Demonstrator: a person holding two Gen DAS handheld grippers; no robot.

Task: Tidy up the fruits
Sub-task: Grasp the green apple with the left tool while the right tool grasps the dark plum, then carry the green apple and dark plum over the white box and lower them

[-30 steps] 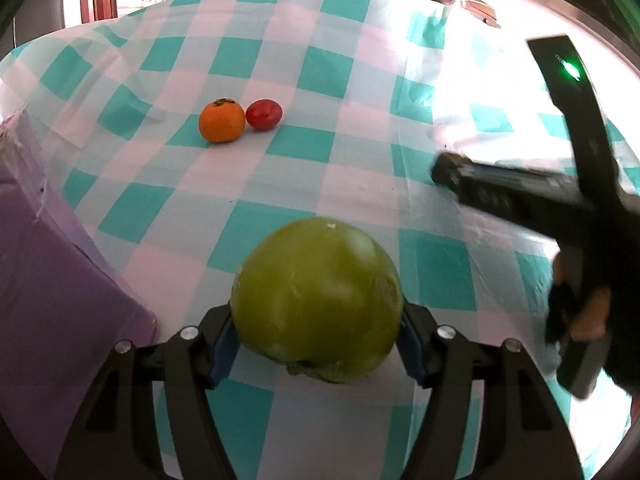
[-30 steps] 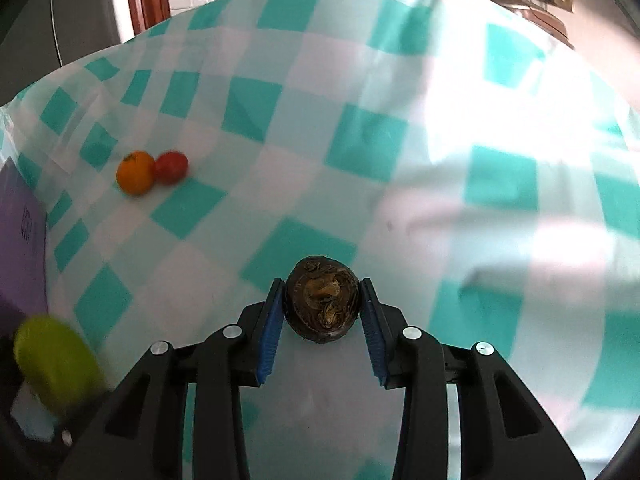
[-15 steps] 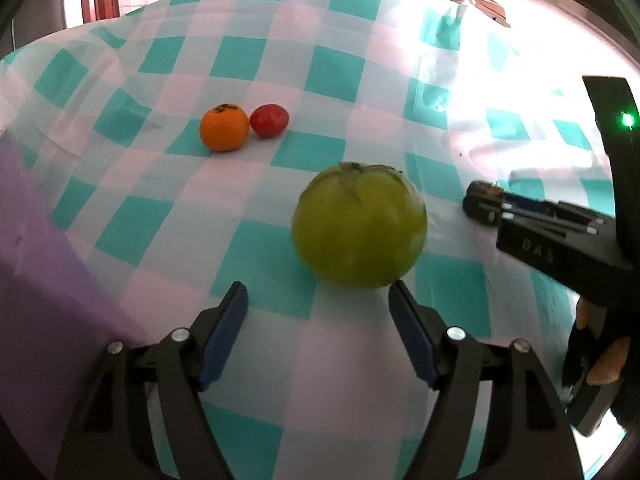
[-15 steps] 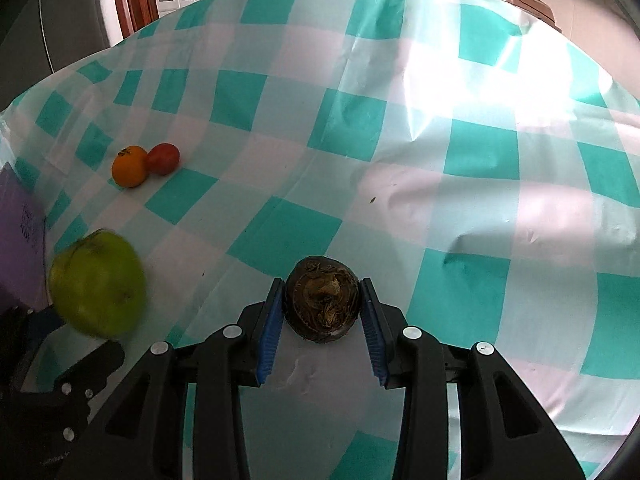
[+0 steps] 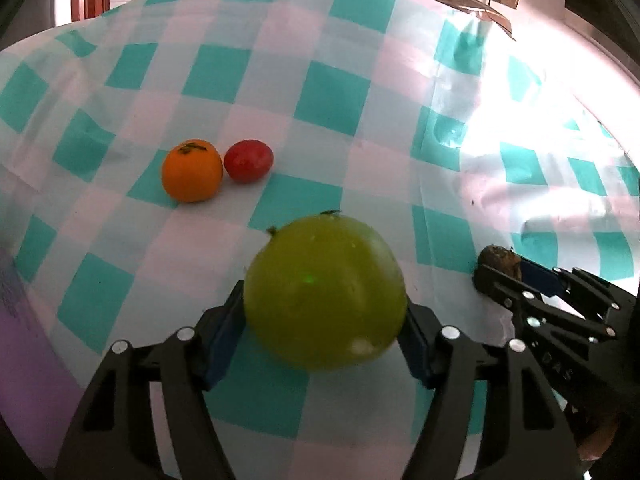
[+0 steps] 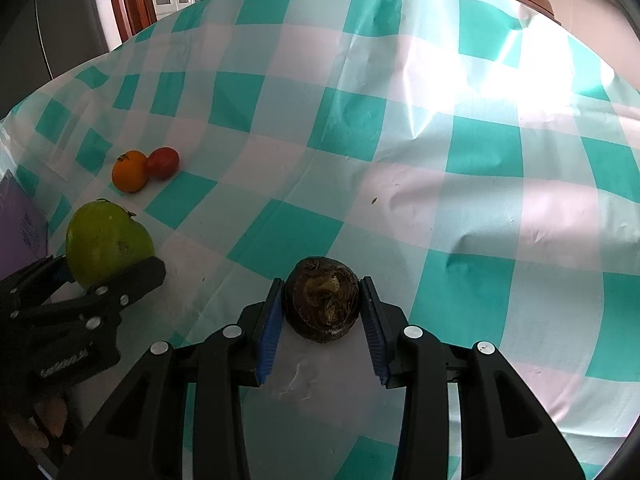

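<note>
My left gripper [image 5: 324,340] is shut on a large green fruit [image 5: 325,294] over the checked tablecloth; the fruit also shows in the right wrist view [image 6: 107,242]. My right gripper [image 6: 322,322] is shut on a small dark brown fruit [image 6: 322,304], which also shows at the right of the left wrist view [image 5: 498,258]. An orange fruit [image 5: 192,170] and a red fruit [image 5: 249,161] lie touching each other farther back on the cloth, also in the right wrist view [image 6: 129,171] [image 6: 162,163].
A teal and white checked tablecloth [image 6: 400,140] covers the table. A purple box [image 5: 28,352] stands at the left, also in the right wrist view [image 6: 18,228]. A metal pot [image 5: 472,10] sits at the far back right.
Half a second ago the green fruit lay on the cloth ahead of the open left gripper; now the left gripper is closed on it. The right gripper keeps holding the brown fruit.
</note>
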